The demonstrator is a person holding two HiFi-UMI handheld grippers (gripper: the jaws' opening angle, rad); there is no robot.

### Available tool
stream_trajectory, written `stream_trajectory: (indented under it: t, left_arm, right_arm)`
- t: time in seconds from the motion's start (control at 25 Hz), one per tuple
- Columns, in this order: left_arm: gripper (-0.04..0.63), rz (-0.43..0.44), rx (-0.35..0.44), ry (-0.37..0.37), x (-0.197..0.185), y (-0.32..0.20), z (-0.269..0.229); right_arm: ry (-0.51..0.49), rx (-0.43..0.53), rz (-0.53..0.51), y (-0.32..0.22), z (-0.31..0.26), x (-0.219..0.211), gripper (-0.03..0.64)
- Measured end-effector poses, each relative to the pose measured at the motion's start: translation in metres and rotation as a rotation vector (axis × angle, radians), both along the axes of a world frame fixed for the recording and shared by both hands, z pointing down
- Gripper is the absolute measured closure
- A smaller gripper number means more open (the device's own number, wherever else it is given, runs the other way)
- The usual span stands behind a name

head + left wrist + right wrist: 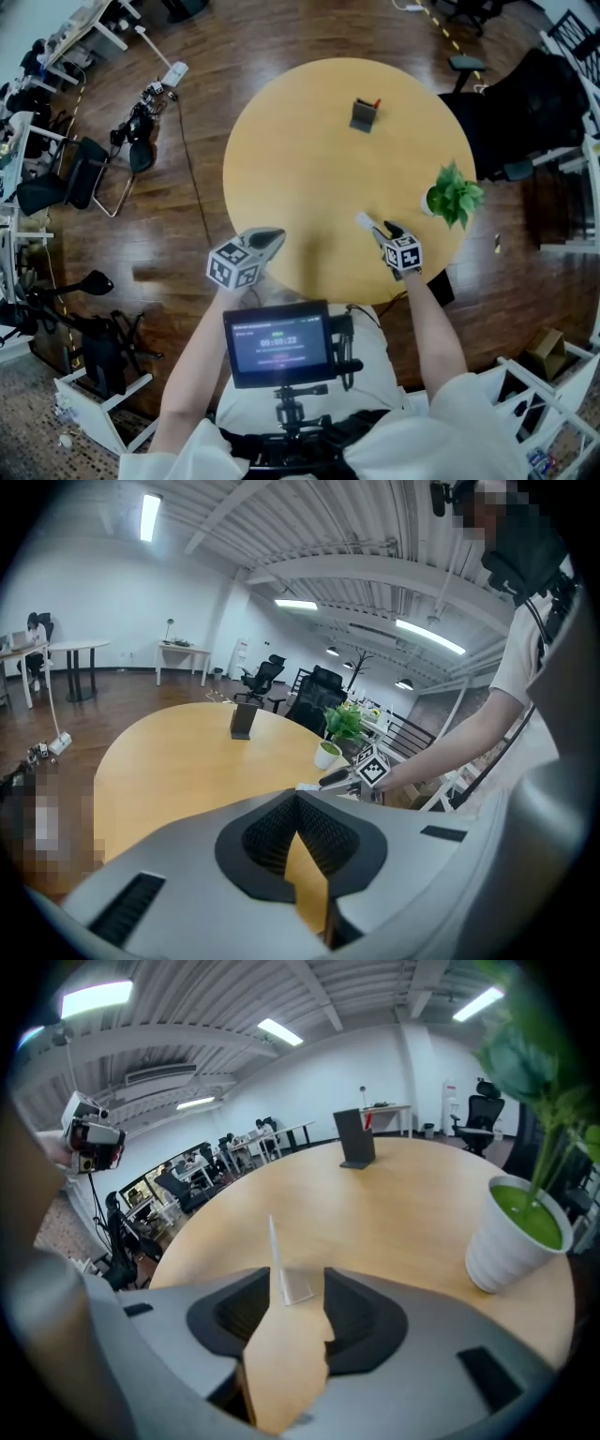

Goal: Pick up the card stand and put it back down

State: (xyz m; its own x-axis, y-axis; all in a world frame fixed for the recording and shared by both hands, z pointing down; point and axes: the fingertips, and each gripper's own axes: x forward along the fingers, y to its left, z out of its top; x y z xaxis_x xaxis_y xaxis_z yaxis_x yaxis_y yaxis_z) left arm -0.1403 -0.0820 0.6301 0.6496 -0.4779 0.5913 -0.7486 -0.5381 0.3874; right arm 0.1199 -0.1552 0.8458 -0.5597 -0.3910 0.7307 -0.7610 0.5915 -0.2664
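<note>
The card stand (284,1274) is a small clear acrylic piece with a thin upright plate. It stands on the round yellow table (309,169) near the front right edge. My right gripper (296,1281) is open around it, and the stand's foot sits in the gap between the jaw tips with no pad pressing on it. From the head view the card stand (364,221) shows just past my right gripper (384,232). My left gripper (275,236) hovers at the table's front left edge with its jaws shut and nothing in them. Its own view shows the left gripper (296,799) closed at the tips.
A white pot with a green plant (450,195) stands close to the right of my right gripper, large in its view as the plant pot (511,1232). A dark holder (364,113) stands at the table's far side. Chairs and desks ring the table on the wooden floor.
</note>
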Motion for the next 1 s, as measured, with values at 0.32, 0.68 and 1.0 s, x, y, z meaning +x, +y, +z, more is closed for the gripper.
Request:
stream_trajectory:
  t: [0.32,0.68,1.0]
  left_arm:
    - [0.601,0.075,0.023,0.056,-0.008,-0.008,-0.004]
    - [0.601,0.203,0.058,0.116,-0.021,-0.008,-0.01]
    - [0.601,0.287,0.061,0.149,-0.026,0.004,-0.004]
  right_arm:
    - [-0.043,0.118,0.176,0.012,-0.072,0.012,0.448]
    - [-0.127,0.238,0.36,0.041,-0.143,-0.018,0.505]
    - [-0.149,0.352,0.461,0.08,-0.193,-0.037,0.514]
